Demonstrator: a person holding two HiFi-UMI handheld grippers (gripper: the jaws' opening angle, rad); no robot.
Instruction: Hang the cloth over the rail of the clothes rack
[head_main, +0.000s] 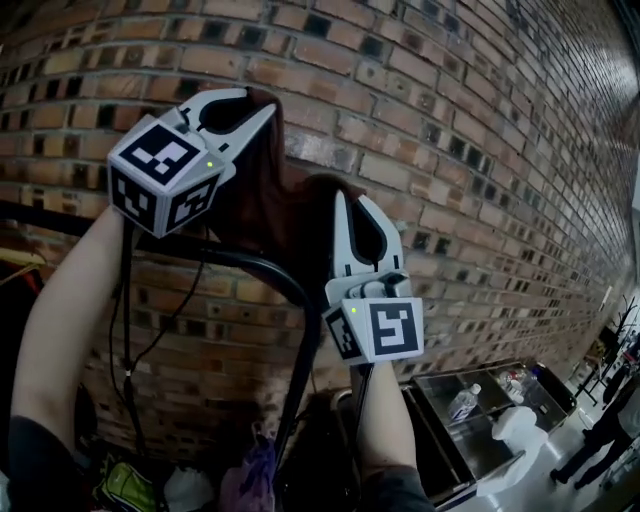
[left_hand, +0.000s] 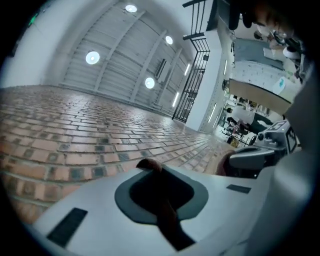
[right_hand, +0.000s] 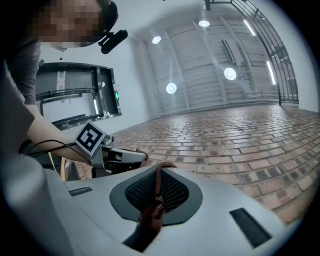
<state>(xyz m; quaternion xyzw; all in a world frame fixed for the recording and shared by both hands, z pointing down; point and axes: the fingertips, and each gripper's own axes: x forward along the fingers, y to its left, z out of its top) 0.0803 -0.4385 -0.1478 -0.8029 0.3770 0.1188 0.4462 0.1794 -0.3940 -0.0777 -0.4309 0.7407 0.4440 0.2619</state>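
In the head view both grippers are raised in front of a brick wall. A dark reddish-brown cloth is stretched between them. My left gripper at the upper left is shut on one part of the cloth. My right gripper in the middle points up and is shut on another part. The black rail of the clothes rack curves below and behind the cloth. In the left gripper view a brown fold of cloth is pinched in the closed jaws. The right gripper view shows a corded cloth edge clamped the same way.
The rack's black post drops down between my arms. A steel counter with a plastic bottle stands at the lower right, with a person beyond it. Bags and bundles lie at the foot of the wall.
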